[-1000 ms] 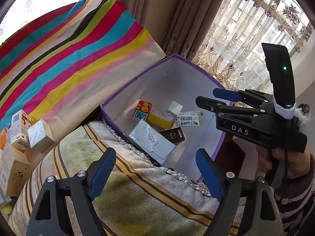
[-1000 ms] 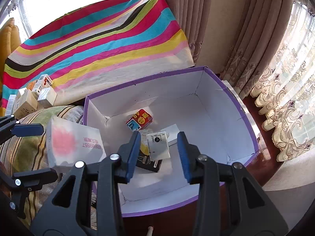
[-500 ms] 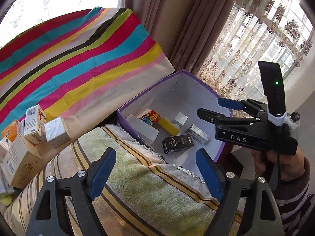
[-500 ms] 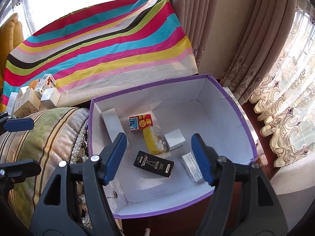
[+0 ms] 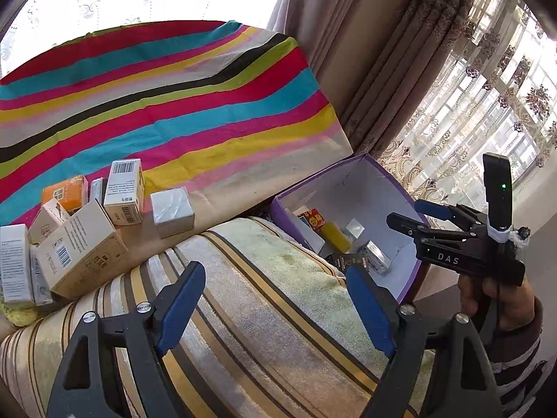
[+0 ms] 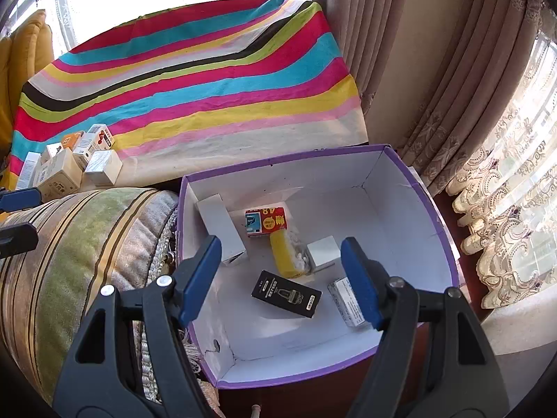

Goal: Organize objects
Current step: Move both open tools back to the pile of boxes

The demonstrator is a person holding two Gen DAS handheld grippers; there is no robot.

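The purple box [image 6: 278, 162] with white walls holds a long white carton [image 6: 217, 223], a red carton [image 6: 266, 221], a yellow packet [image 6: 285, 254], a silver cube [image 6: 323, 252], a black carton [image 6: 285, 292] and a small white carton [image 6: 344, 299]. My right gripper [image 6: 282, 247] hovers open above them with nothing between its fingers. My left gripper [image 5: 275, 278] is open and empty over the striped cushion [image 5: 261, 296]. Beyond it to the left is a pile of cartons: a kraft one [image 5: 81, 247], a barcoded white one [image 5: 123, 191], a silver one [image 5: 172, 210] and an orange one [image 5: 64, 193].
A bright striped cloth [image 5: 174, 104] covers the surface under the pile and behind the box. Brown curtains [image 6: 400, 52] and lace curtains [image 6: 504, 226] hang to the right. A yellow cushion [image 6: 21, 69] sits far left. A person's hand [image 5: 494, 296] holds the right gripper [image 5: 405, 210].
The right jaws opened and the small white carton they held now lies in the box. The big white pack dropped inside too. The left gripper swung left, bringing the carton pile into view.
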